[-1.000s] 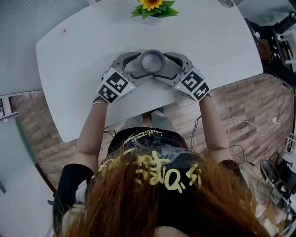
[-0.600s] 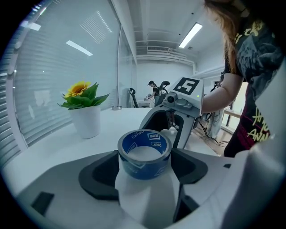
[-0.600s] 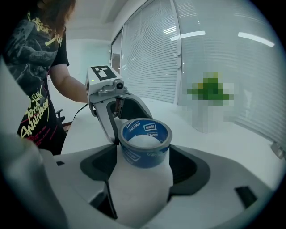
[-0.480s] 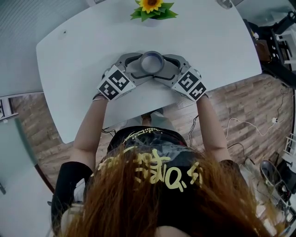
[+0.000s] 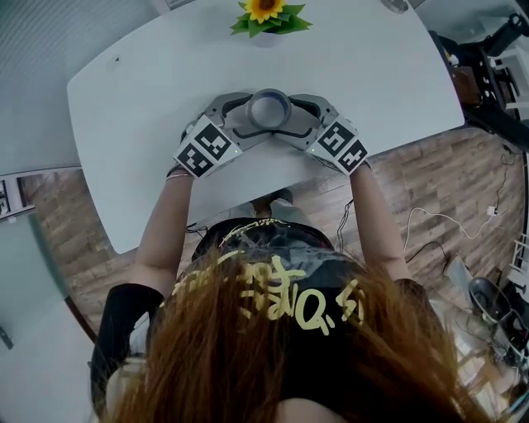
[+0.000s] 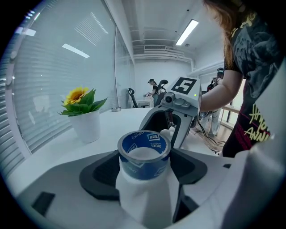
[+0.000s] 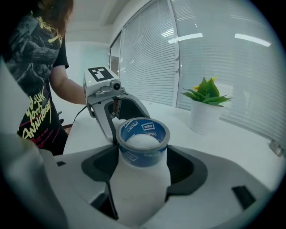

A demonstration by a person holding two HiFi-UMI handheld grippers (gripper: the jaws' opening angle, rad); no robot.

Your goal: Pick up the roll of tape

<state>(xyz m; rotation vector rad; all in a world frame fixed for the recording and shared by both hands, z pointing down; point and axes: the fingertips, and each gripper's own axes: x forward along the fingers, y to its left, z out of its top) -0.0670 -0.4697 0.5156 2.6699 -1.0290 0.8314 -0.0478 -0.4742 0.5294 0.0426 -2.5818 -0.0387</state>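
Table (image 5: 149, 99): white, by blinds.
Tape (image 7: 143, 157): flat on it, between both grippers; blue core printed "deli".
Left gripper (image 5: 245, 117): fingers wide around tape.
Right gripper (image 5: 296, 116): fingers wide, just been closing around tape.

A white bench (image 5: 124, 124) stood on wood flooring (image 5: 438, 173) and carried a potted sunflower (image 5: 264, 12) at its far edge; slatted blinds (image 7: 214, 53) hung behind the plant.
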